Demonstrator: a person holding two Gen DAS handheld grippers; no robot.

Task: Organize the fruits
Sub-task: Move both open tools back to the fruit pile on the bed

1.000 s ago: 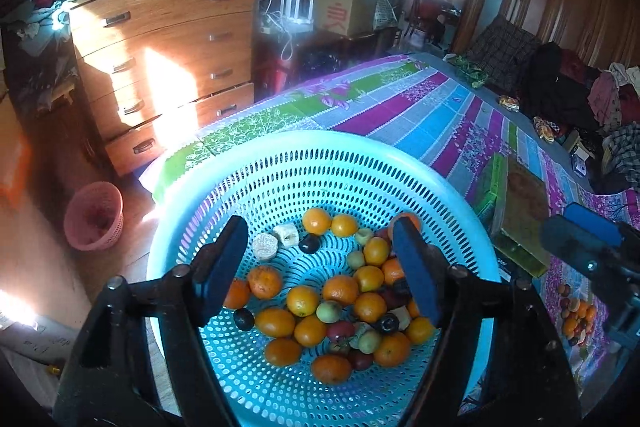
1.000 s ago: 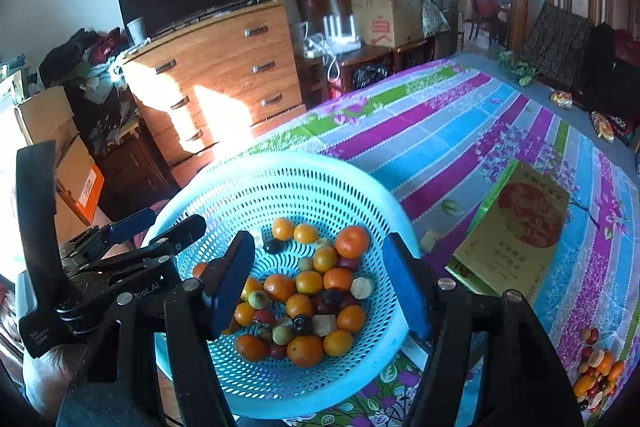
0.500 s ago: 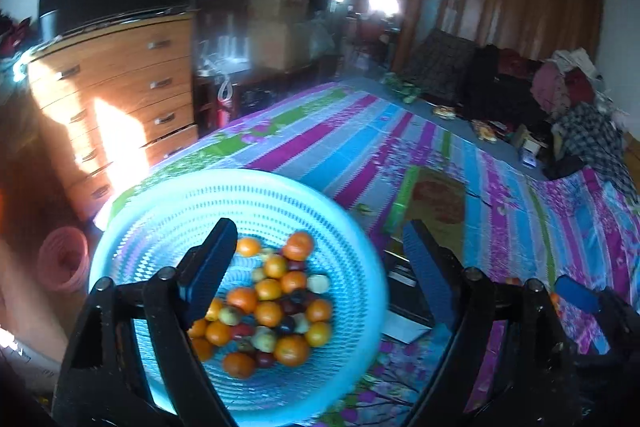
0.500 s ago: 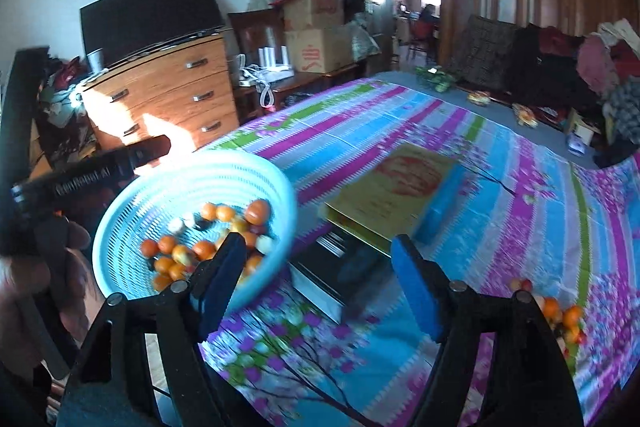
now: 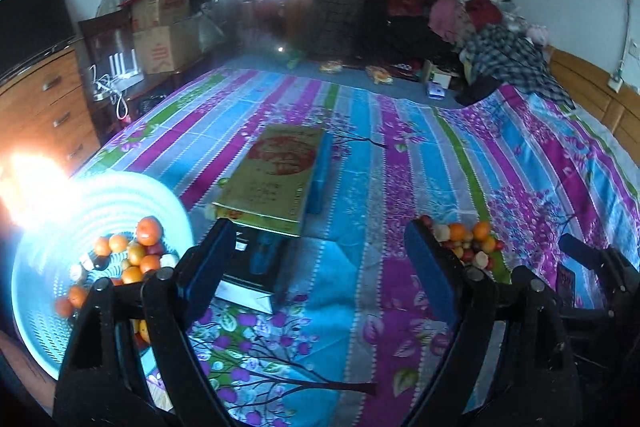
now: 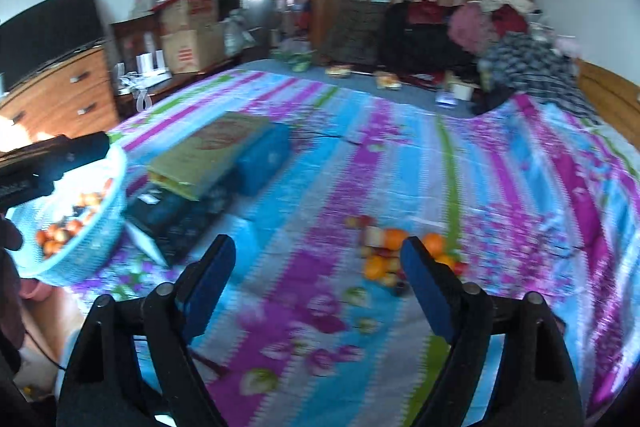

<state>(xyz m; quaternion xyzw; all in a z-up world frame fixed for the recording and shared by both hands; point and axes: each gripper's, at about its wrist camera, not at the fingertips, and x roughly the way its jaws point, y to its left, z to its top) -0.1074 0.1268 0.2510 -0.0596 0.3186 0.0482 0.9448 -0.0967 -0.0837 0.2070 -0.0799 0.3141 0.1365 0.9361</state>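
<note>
Fruit pile [image 6: 394, 255] by right jaws, basket [image 5: 48, 327] clearer from left, both jaws apart, empty

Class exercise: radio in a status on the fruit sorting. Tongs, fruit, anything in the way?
Left tongs and right tongs open, both just widened, nothing between them. Loose fruit pile on the bedspread, more in the blue basket. Gold box lies between them.

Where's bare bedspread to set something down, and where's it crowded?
Free: the striped bedspread between the gold box and the loose fruit pile; also beyond the pile toward the clothes heap. Crowded: near left, where the blue basket and stacked boxes sit together.
</note>
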